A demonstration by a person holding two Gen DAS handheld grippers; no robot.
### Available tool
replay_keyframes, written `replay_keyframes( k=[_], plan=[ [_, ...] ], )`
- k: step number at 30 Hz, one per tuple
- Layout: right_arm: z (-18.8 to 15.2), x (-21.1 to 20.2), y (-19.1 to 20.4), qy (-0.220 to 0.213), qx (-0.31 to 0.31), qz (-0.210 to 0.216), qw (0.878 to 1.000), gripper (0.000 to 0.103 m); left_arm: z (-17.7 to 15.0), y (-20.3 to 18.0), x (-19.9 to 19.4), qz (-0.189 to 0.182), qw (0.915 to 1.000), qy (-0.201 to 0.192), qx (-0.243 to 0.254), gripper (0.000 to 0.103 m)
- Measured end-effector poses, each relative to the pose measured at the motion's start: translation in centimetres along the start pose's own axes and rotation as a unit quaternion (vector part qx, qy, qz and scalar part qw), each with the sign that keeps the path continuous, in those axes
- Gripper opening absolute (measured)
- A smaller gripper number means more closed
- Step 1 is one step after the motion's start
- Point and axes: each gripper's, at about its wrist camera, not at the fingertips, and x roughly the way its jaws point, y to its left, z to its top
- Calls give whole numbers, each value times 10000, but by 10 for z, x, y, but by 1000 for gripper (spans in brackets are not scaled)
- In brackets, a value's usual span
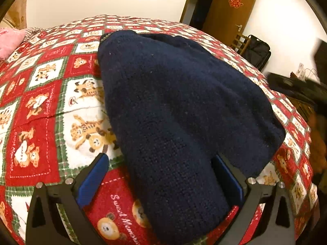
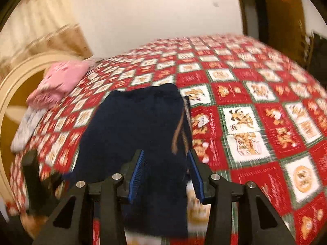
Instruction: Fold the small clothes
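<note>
A dark navy knitted garment (image 1: 175, 106) lies on the red and white teddy-bear bedspread (image 1: 40, 106). My left gripper (image 1: 161, 163) is open, its blue-padded fingers (image 1: 92, 179) spread wide on either side of a sleeve-like end of the knit. In the blurred right wrist view the same navy garment (image 2: 132, 122) lies ahead, with a striped trim along its right edge. My right gripper (image 2: 165, 161) is open with a part of the garment between its fingers (image 2: 137, 173).
A pink folded cloth (image 2: 59, 81) and a pale cloth (image 2: 26, 128) lie at the bed's left edge by a curved headboard (image 2: 12, 94). A brown door (image 1: 229, 10), a wooden chair and a black bag (image 1: 257, 51) stand beyond the bed.
</note>
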Motion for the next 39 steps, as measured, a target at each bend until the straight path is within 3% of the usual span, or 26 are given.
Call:
replay_keyframes(
  k=[1, 4, 7, 13, 15, 18, 22, 24, 30, 32, 36, 39],
  plan=[
    [2, 13, -3, 172, 124, 29, 9998, 23, 0, 0, 0, -15, 10000, -4, -12, 103],
    [-3, 36, -13, 336, 225, -232, 9989, 21, 0, 2, -1, -62, 10000, -34, -48, 103],
    [-5, 38, -28, 362, 559, 70, 9978, 21, -1, 2, -4, -83, 9999, -69, -66, 103],
    [-9, 26, -54, 354, 817, 733, 9933, 48, -5, 19, -33, -207, 9973, -385, -585, 103],
    [-8, 21, -57, 275, 762, 848, 9931, 48, -3, 27, -46, -337, 9955, -506, -728, 103],
    [-2, 16, -56, 91, 683, 809, 9943, 48, 8, 39, -57, -68, 9944, -687, -799, 103],
    [15, 22, -49, 126, 565, 871, 9945, 48, 33, 42, -48, 231, 9954, -648, -663, 103],
    [23, 27, -41, 165, 466, 851, 9951, 54, 44, 41, -41, 243, 9957, -637, -629, 103],
    [31, 66, -40, 712, 496, 809, 9929, 56, 60, 33, -5, 139, 9977, -339, -563, 103],
    [30, 79, -49, 830, 753, 1020, 9884, 56, 62, 32, 9, 106, 9981, -224, -565, 103],
    [24, 87, -67, 794, 1122, 1549, 9783, 57, 58, 43, 23, -285, 9962, -28, -819, 103],
    [25, 88, -67, 777, 980, 1581, 9795, 57, 56, 47, 24, -497, 9953, -21, -831, 103]
  ],
)
